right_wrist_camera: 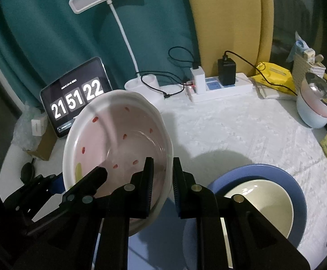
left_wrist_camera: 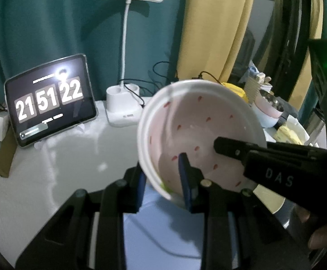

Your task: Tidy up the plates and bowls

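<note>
1. Both my grippers pinch the pink bowl (right_wrist_camera: 118, 148): left gripper (left_wrist_camera: 163, 177) on its near-left rim, right gripper (right_wrist_camera: 162, 180) on the opposite rim.
2. Bowl is tilted, airborne, just left of the blue plate (right_wrist_camera: 276, 173).
3. Judging step: carry. Next: level it, lower onto the cream bowl (right_wrist_camera: 264, 202) in the plate.

1. Dim room, cool cast; both views dark at the rims with a black fisheye vignette.
2. Straight edges bow near the borders.
3. Glare spot on the tablet (left_wrist_camera: 50, 99) in the left view, washing out its top.
4. Soft shadows fall on the table (right_wrist_camera: 231, 130) beside the bowl (right_wrist_camera: 118, 146).
5. Slight blur overall; near fingers soft.
</note>
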`<state>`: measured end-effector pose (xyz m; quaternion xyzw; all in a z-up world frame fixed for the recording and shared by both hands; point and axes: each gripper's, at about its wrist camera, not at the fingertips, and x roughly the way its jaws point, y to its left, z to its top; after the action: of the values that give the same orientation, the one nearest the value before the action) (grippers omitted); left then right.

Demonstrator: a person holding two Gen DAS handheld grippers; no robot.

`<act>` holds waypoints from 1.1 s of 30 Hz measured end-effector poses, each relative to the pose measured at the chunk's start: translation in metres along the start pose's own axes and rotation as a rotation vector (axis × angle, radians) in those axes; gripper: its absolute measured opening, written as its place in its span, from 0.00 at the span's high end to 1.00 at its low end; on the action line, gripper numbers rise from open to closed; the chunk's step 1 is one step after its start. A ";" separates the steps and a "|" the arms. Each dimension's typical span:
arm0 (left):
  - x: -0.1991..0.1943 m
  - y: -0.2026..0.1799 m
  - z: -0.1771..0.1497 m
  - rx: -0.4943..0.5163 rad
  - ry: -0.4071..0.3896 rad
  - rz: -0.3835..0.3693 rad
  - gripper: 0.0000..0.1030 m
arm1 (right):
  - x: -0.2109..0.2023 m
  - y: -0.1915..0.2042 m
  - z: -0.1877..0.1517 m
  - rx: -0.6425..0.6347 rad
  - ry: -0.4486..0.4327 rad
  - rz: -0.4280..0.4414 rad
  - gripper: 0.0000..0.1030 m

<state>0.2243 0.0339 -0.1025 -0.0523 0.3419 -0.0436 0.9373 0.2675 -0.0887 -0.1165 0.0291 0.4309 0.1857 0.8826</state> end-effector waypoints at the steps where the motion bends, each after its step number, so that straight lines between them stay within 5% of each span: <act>1: 0.000 -0.002 0.000 0.003 0.000 0.000 0.73 | -0.001 -0.002 -0.001 0.002 -0.001 -0.001 0.83; 33: 0.007 -0.073 -0.015 0.087 0.036 -0.041 0.73 | -0.033 -0.066 -0.022 0.085 -0.014 -0.029 0.83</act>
<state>0.2165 -0.0397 -0.1086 -0.0177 0.3554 -0.0783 0.9312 0.2523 -0.1638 -0.1197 0.0618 0.4324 0.1540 0.8863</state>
